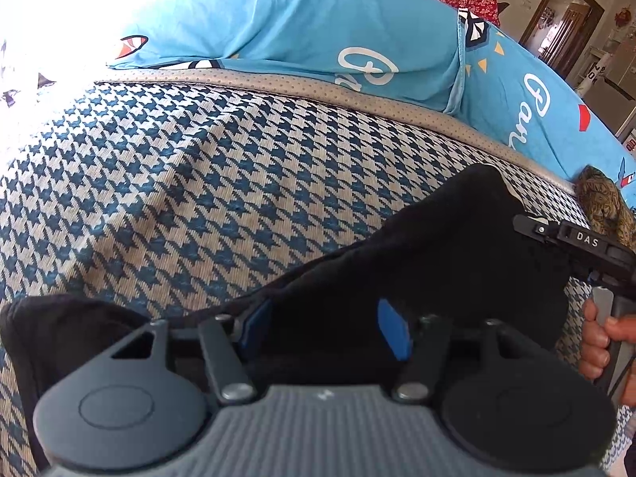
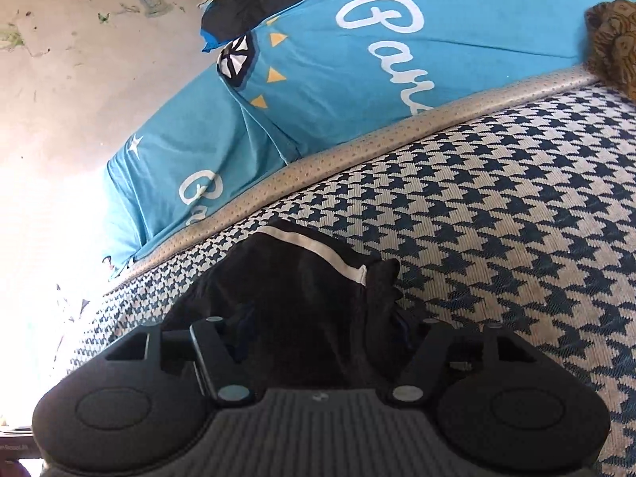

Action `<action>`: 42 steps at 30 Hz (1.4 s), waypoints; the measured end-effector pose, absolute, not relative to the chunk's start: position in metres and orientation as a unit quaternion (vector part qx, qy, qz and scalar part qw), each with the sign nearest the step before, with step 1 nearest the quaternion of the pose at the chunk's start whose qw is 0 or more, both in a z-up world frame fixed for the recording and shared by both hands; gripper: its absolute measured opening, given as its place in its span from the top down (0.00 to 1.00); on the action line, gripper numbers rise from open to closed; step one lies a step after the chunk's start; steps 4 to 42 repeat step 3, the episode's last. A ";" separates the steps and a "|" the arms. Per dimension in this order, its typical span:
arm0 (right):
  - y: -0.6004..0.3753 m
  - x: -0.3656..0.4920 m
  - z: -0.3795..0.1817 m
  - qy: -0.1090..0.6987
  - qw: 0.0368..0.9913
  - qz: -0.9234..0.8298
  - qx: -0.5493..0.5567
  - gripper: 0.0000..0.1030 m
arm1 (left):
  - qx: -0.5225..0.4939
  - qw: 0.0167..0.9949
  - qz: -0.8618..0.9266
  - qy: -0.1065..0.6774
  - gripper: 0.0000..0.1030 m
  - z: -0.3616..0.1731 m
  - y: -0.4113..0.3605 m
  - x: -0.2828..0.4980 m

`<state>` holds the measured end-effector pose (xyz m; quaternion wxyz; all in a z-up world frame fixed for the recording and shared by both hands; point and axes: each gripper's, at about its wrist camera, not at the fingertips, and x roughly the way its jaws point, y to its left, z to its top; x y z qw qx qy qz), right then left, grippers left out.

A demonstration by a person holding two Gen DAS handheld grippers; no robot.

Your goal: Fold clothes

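Garment: black garment (image 1: pixel 437 262) lying on houndstooth bed cover (image 1: pixel 198 183), stretched between both tools for folding.
Left hand-held gripper (image 1: pixel 324 330): half-open, cloth between blue pads; grip unclear.
Right hand-held gripper (image 2: pixel 322 342): likewise, grip unclear.

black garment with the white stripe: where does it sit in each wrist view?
Left wrist view: the black garment runs from the bottom left corner up to right of centre, with a sliver of its white stripe at its top right tip.
Right wrist view: it sits at lower centre, just ahead of the tongs, stripe along its top edge.
Shared landmark: the blue sheet with white script lettering, behind the houndstooth cover.
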<state>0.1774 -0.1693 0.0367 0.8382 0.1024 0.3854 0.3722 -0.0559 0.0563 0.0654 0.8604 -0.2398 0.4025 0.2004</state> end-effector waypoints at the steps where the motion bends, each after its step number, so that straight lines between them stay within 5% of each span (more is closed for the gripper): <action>1: -0.167 0.177 0.036 0.384 0.840 0.372 0.097 0.53 | -0.240 0.860 0.201 0.403 0.44 0.065 0.057 -0.056; 3: -0.162 0.176 0.035 0.386 0.839 0.373 0.089 0.72 | -0.240 0.859 0.203 0.404 0.44 0.064 0.058 -0.056; 42: -0.162 0.176 0.035 0.386 0.839 0.373 0.089 0.72 | -0.240 0.859 0.203 0.404 0.44 0.064 0.058 -0.056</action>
